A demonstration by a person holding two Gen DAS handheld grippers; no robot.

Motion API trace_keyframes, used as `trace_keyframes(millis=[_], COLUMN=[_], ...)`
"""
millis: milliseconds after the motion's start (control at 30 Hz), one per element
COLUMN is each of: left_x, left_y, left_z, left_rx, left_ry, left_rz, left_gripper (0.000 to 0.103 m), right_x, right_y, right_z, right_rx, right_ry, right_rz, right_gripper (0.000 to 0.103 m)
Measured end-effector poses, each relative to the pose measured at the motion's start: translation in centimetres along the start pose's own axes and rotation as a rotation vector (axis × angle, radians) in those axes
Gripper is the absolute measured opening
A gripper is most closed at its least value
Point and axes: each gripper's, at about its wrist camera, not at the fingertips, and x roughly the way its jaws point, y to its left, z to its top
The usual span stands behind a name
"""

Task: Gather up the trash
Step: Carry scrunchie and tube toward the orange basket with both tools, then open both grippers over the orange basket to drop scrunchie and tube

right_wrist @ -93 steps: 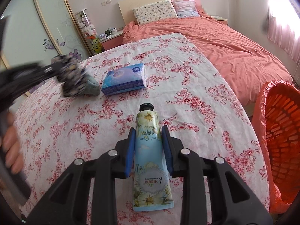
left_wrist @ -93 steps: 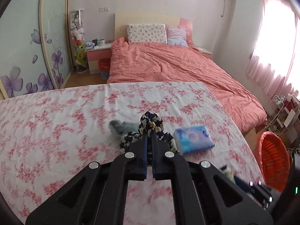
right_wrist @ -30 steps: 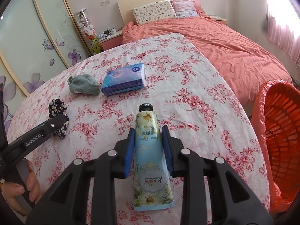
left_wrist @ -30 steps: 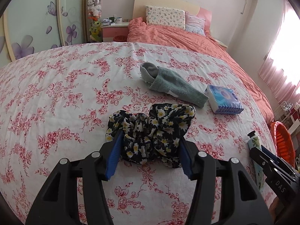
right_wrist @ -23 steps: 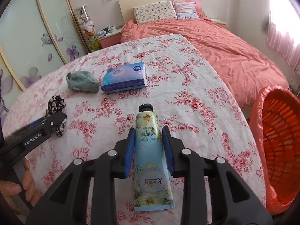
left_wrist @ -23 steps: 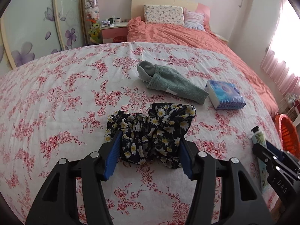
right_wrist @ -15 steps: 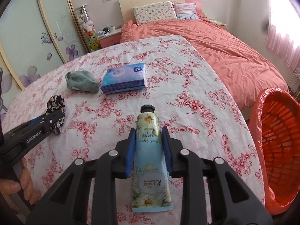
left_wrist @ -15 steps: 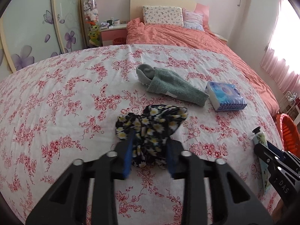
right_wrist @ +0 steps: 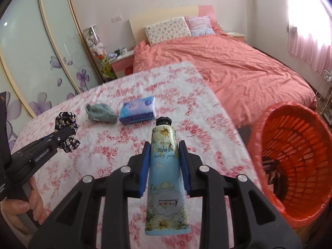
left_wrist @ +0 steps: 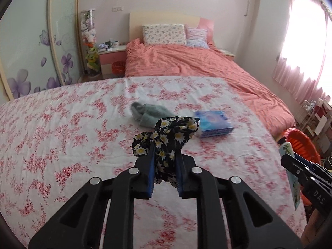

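Above floral sheet (left_wrist: 62, 124), scrunchie (left_wrist: 168, 132) (left gripper (left_wrist: 165, 159)).

Readable lettering on the tube and both grippers

The hand cream tube (right_wrist: 165, 172) clamped in the right gripper (right_wrist: 164, 148) carries "Hand Cream" in script, seen upside down, and near its crimped end a round label with a large "K" beside small characters too small to make out. The left gripper (right_wrist: 62, 133), at the left edge, bears "GenRobot.AI" in white along its black arm. In the left wrist view, the right gripper's (left_wrist: 290, 161) body at far right shows "DAS".
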Motion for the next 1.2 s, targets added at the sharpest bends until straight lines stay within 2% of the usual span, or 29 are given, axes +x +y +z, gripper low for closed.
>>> trace_keyframes(millis=[300,467,667,933,1000,1100,1167,1200], left_x=[-4.6,-5.5,-5.1,-2.8,-1.9,-0.3,0.8,1.1], left_y=[-6.8,-10.9,-17.0,-23.7,-24.9,-26.3,-26.1,-26.1], left_z=[0.6,0.4,0.1,-0.2,-0.3,-0.9,-1.2,-1.3], left_rx=[0.095,0.140,0.212,0.296,0.306,0.313,0.307,0.304], left_ry=[-0.060,-0.061,-0.044,-0.007,0.009,0.029,0.054,0.061], left_rz=[-0.145,-0.239,-0.359,-0.479,-0.491,-0.469,-0.439,-0.433], left_gripper=[0.017,0.017,0.017,0.017,0.021,0.038,0.055,0.056], right_x=[-7.3,-10.6,-11.9,-12.1,-11.7,-10.5,-9.6,-9.3], right_y=[-4.2,-8.3,-13.4,-19.5,-21.0,-22.7,-23.8,-24.1], right_z=[0.0,-0.1,-0.2,-0.1,0.1,0.1,-0.1,-0.3], right_rx=[0.066,0.132,0.228,0.324,0.337,0.360,0.380,0.385], right_ry=[-0.126,-0.189,-0.221,-0.253,-0.260,-0.244,-0.224,-0.219], right_rz=[-0.082,-0.137,-0.187,-0.195,-0.200,-0.202,-0.222,-0.227], right_gripper=[0.028,0.028,0.028,0.028,0.028,0.031,0.042,0.045])
